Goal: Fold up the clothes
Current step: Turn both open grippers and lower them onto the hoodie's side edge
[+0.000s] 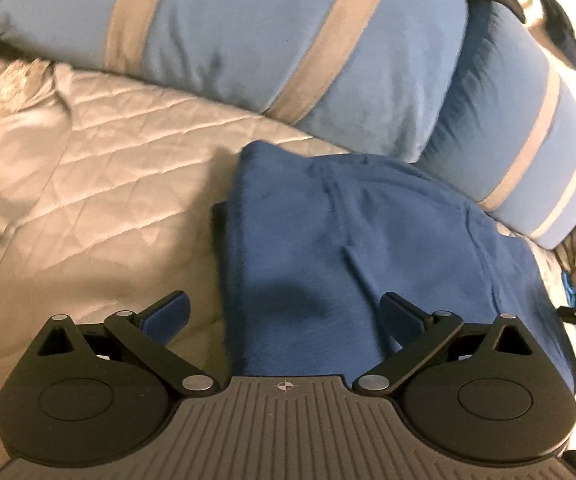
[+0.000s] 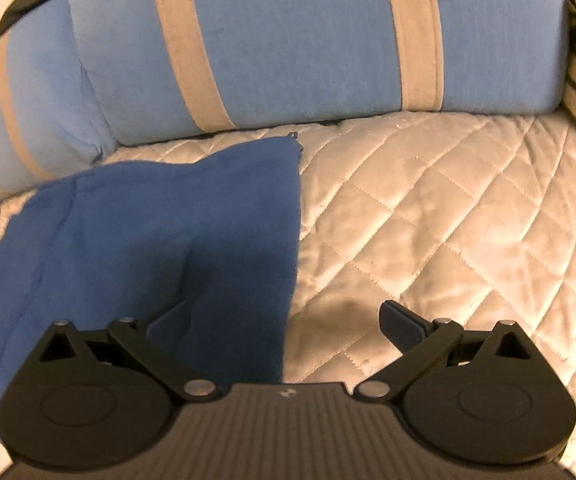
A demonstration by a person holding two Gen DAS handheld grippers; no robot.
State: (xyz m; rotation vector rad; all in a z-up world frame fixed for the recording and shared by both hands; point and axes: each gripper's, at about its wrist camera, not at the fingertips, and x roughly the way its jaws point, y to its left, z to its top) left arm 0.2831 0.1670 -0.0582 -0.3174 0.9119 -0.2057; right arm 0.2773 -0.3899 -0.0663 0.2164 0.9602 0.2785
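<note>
While the folded blue garment (image 1: 352, 248) lies on the quilted bedspread (image 1: 99, 184) before striped pillows (image 1: 247, 36), both left gripper (image 1: 283, 312) and right gripper (image 2: 283, 320) gape wide, empty. The garment's near edge hides beneath each gripper body.

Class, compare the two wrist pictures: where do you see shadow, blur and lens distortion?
Left wrist view: a dark shadow falls on the blue garment just ahead of the left gripper; the striped pillows look soft and bow with the fisheye. Right wrist view: shadow darkens the garment and the quilted cover near the right gripper; warm light, curved quilting lines.
</note>
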